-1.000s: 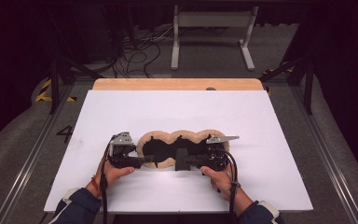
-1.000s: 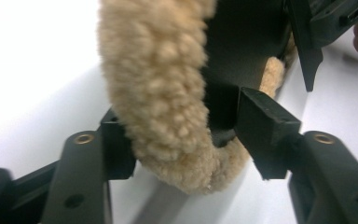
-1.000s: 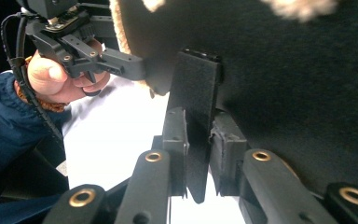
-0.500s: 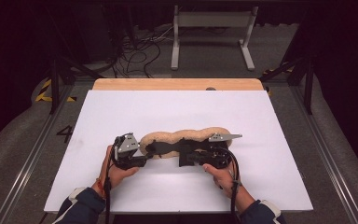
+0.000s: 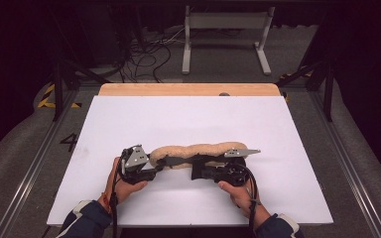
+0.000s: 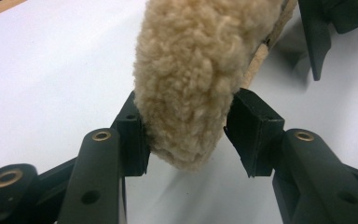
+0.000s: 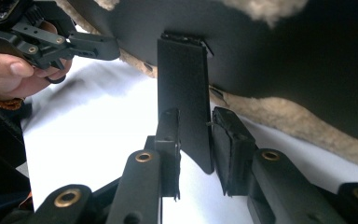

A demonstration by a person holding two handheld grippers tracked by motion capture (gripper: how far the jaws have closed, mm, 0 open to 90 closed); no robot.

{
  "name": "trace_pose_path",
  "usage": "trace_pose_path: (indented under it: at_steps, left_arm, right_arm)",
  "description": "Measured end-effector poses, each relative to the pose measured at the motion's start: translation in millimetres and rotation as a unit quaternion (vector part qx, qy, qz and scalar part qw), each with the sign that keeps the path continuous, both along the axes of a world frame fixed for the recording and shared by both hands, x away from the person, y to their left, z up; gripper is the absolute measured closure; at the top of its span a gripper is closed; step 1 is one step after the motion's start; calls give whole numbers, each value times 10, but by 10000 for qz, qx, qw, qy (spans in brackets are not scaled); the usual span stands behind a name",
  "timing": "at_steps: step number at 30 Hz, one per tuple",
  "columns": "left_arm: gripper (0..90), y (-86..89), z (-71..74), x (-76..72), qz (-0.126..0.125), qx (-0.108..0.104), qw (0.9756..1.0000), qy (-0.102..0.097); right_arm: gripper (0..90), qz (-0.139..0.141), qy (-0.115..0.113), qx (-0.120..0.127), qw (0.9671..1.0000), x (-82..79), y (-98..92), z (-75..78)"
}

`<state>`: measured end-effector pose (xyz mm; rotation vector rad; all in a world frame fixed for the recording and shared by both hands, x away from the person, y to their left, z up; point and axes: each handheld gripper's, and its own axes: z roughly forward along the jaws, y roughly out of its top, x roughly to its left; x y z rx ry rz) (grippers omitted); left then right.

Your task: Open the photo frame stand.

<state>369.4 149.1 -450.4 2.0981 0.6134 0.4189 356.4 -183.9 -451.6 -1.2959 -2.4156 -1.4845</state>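
While we held a tool in each hand near the lower middle of the high view, a long tan fleece pad (image 5: 198, 151) with a black backing lay folded lengthwise on the white table (image 5: 188, 119), stretched from left to right between the two tools. Our left gripper (image 5: 151, 167) sat at the pad's left end, below and left of the frame's centre. In the left gripper view its fingers (image 6: 133, 140) pinched the woolly rounded end of the pad from both sides, the fleece bulging down between them; they had closed in somewhat over the last moments. Our right gripper (image 5: 198, 171) sat just right of centre, under the pad's middle. In the right gripper view a narrow black strap (image 7: 184, 93) hung down from the dark backing at the top of the frame and passed between that gripper's fingers (image 7: 230, 144). These fingers had just been opening a little, and the strap lay against the left one, while a thin gap showed by the right one. Farther off, at the upper left of that view, our left hand (image 7: 14, 70) gripped its tool.
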Motion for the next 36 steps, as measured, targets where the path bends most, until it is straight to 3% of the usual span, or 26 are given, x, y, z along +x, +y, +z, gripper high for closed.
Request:
trace_pose_path:
  at_steps: [8,10,11,18,22,26,27,28,30,36]
  left_arm:
    - [530,18,-5,-44,-53,-22,10000,19]
    - [530,19,-3,-50,-82,-14,10000,6]
    - [530,20,-2,-50,-96,-8,10000,12]
    - [530,30,-4,-51,-143,-38,9999,45]
    - [535,30,-3,-74,-143,17,9999,-16]
    - [532,29,-1,-82,-118,61,9999,-67]
    - [530,31,-1,-86,-105,80,9999,-80]
    - [530,31,-1,-86,-105,80,9999,-80]
    - [528,42,-2,-86,-88,62,9999,-65]
    - [516,84,5,-96,-81,91,9999,-100]
  right_arm:
    - [709,93,-78,5,9999,-80,-45,17]
    - [708,97,-101,-51,9999,-92,-46,16]
    - [705,73,-201,-224,9995,-123,-49,10]
    - [698,-54,-396,-382,9985,-292,-172,40]
    - [697,-125,-738,-579,9955,-385,-269,93]
    - [685,-131,-1093,-885,9900,-443,-342,130]
    - [682,-152,-1237,-997,9872,-459,-367,140]
    - [682,-152,-1237,-997,9872,-459,-367,140]
    - [677,-221,-1427,-1154,9828,-479,-410,157]
    - [658,-523,-1516,-1167,9801,-491,-603,182]
